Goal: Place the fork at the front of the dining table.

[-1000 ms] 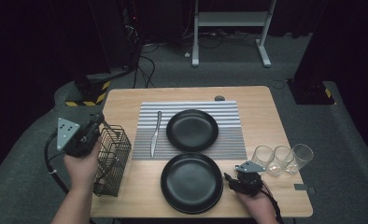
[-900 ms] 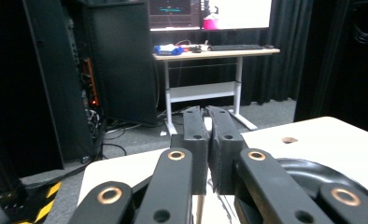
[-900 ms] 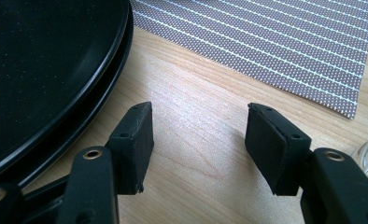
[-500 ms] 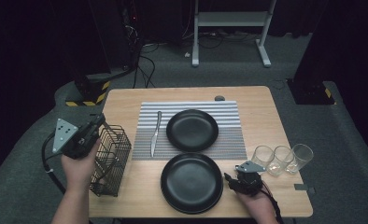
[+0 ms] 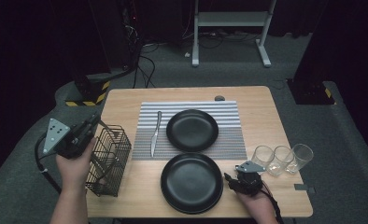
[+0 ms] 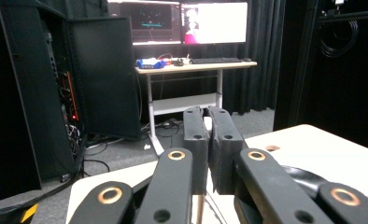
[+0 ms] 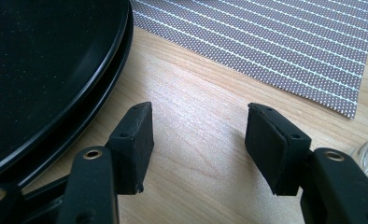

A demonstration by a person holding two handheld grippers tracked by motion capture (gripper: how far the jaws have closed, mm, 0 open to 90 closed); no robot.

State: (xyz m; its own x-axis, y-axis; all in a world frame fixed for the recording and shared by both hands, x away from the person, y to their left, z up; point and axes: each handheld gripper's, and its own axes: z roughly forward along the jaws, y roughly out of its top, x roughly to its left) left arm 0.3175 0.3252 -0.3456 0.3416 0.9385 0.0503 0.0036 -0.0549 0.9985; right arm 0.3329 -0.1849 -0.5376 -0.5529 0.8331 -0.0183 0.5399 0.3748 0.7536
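- Your left gripper (image 5: 94,122), mid-left of the high view, is clenched on the wire basket (image 5: 108,158)'s rim; the basket's tilted at the table's left edge.
- Your right gripper (image 5: 230,179) sits released, lower right, beside the near plate (image 5: 190,182).
- Risk: thin wire slips, basket drops off the edge or hits the knife (image 5: 155,133).

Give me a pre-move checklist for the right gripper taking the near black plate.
1. Right gripper open: ok, fingers apart.
2. Nothing between its fingers: ok, bare wood there.
3. Near black plate rim within reach: ok, close beside the gripper.
4. Drinking glasses apart from the gripper: ok, though close.
5. Left gripper away from the plate: ok, at the wire basket.
6. Whether the left gripper grips the basket: cannot tell.
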